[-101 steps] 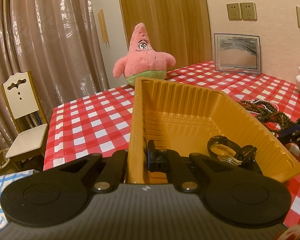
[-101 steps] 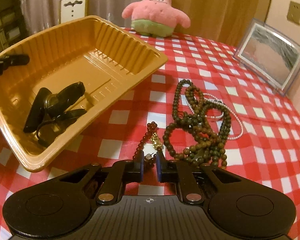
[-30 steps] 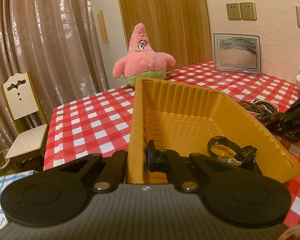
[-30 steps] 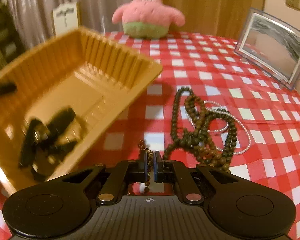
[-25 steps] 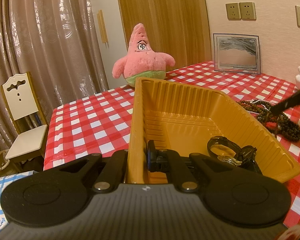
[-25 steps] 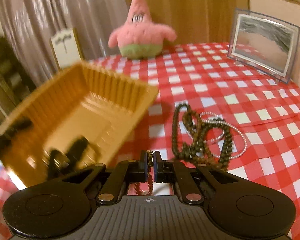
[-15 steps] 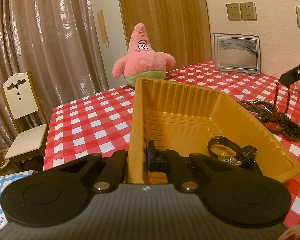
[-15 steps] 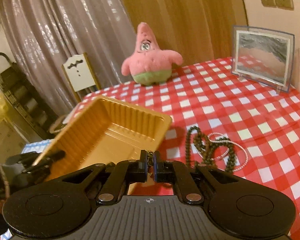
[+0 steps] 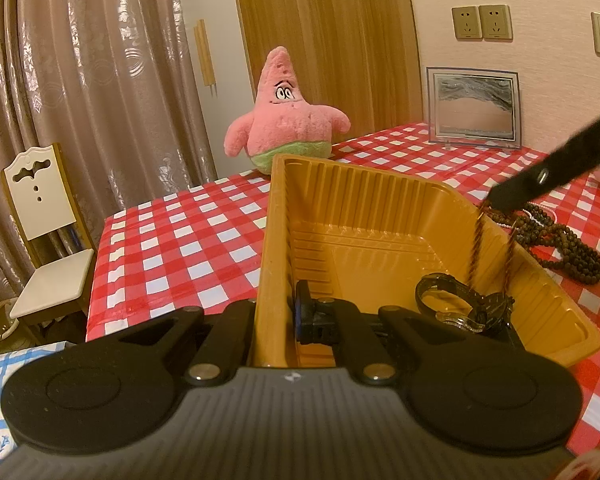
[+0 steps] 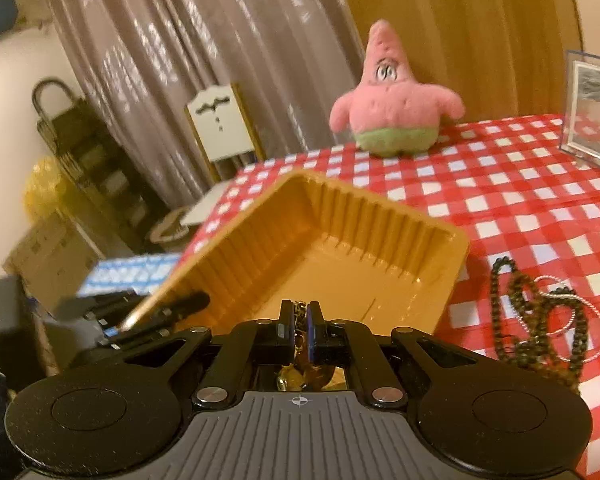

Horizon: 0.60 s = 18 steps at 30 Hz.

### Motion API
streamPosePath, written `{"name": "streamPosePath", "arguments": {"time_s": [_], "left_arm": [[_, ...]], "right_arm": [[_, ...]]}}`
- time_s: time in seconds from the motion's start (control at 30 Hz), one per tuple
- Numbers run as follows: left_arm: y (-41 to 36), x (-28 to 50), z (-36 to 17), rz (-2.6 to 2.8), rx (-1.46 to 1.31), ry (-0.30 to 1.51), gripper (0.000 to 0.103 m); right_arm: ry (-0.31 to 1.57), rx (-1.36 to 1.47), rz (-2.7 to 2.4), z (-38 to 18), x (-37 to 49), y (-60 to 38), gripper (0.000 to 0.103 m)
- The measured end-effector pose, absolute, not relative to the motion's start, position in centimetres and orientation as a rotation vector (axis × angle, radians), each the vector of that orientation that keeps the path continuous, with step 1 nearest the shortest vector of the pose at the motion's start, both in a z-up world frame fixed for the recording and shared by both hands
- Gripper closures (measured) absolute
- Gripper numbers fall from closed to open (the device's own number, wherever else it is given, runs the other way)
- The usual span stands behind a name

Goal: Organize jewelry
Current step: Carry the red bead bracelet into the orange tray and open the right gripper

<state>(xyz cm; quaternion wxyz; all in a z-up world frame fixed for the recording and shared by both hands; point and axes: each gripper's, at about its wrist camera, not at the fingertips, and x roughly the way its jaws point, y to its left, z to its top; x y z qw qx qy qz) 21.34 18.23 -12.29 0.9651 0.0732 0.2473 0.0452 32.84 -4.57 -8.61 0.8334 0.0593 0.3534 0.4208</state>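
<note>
Left wrist view: left tool (image 9: 284, 316) clamps the yellow tray's (image 9: 380, 216) near wall. At 3 o'clock, the right tool (image 9: 500, 200) dangles a red bead bracelet (image 9: 475, 256) vertically over the watch (image 9: 464, 308).

Right wrist view: right tool (image 10: 299, 328) pinches the bracelet; tray floor lies open at 12 o'clock, necklaces (image 10: 540, 320) at 3.

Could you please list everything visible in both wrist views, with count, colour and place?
Tray: one, orange-yellow, on the table, near wall gripped.
Watch: one, black, inside the tray.
Hanging bracelet: one, dark red-brown, dangling over the tray.
Bead necklaces: a dark green-brown pile with a white strand, on the cloth right of the tray.
Tablecloth: one, red-and-white check.
Plush star: one, pink, far table edge.
Picture frame: one, clear, against the wall.
Chair: one, cream, beside the table.
Left gripper: black, shut on the tray wall.
Right gripper: black, shut on the bracelet.
</note>
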Motion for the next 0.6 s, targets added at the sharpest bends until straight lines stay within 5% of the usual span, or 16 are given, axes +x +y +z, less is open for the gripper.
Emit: {"name": "streamPosePath", "arguments": {"time_s": [0.3,0.37,0.5,0.6], "left_arm": [[18.2,21.3,-12.3,0.091,0.149,0.501,0.099],[18.2,21.3,-12.3,0.091,0.150,0.501,0.099],[18.2,21.4,-12.3,0.091,0.150,0.502,0.099],[18.1,21.4,-12.3,0.092,0.151,0.502,0.099]], "right_arm": [[0.788,-0.007,0.812,-11.0,33.3,-2.6,0.097],[0.786,-0.013,0.806,-11.0,33.3,-2.8,0.093],[0.781,-0.007,0.794,-10.8,33.0,-3.4,0.070],[0.779,0.008,0.779,-10.5,33.0,-4.1,0.069]]}}
